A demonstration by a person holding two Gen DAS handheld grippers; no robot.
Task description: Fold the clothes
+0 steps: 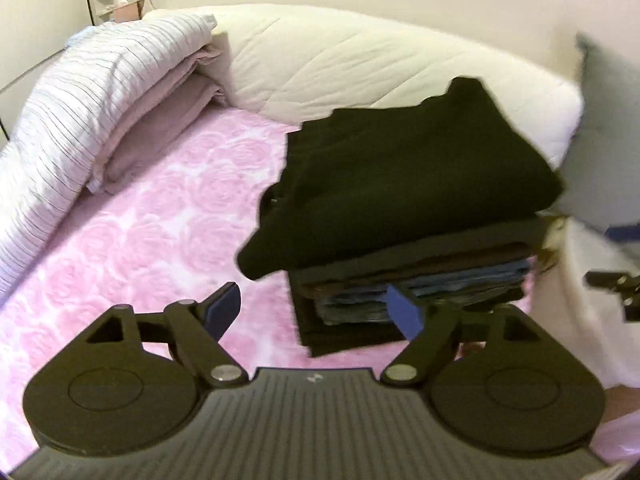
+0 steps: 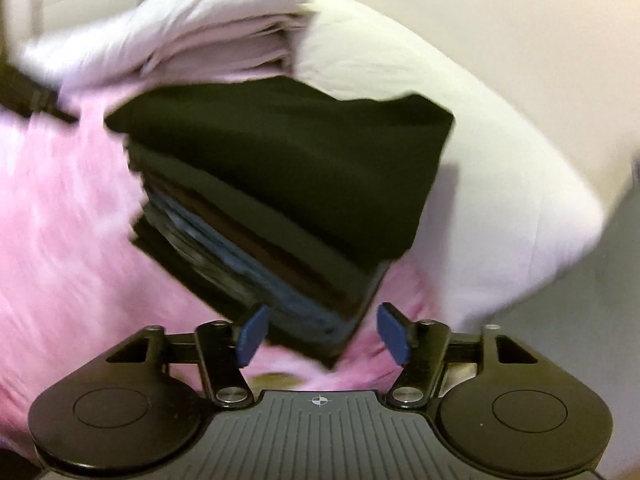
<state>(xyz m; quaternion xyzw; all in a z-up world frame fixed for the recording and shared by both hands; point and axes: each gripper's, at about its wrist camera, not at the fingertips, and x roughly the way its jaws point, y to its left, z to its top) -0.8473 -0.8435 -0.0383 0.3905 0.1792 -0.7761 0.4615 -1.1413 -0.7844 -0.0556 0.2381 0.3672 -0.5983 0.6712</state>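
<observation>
A folded black garment lies on top of a stack of folded clothes in dark, brown and blue layers, standing on the pink rose-patterned bedspread. My left gripper is open, just in front of the stack's lower left corner, nothing between its blue pads. In the right wrist view the same black garment tops the stack. My right gripper is open, its blue pads either side of the stack's near corner. This view is motion-blurred. Part of the right gripper shows at the left view's right edge.
A folded striped white duvet with mauve sheets lies along the left of the bed. A cream quilted pillow lies behind the stack against the wall. A grey cushion is at the right. White drawers stand far left.
</observation>
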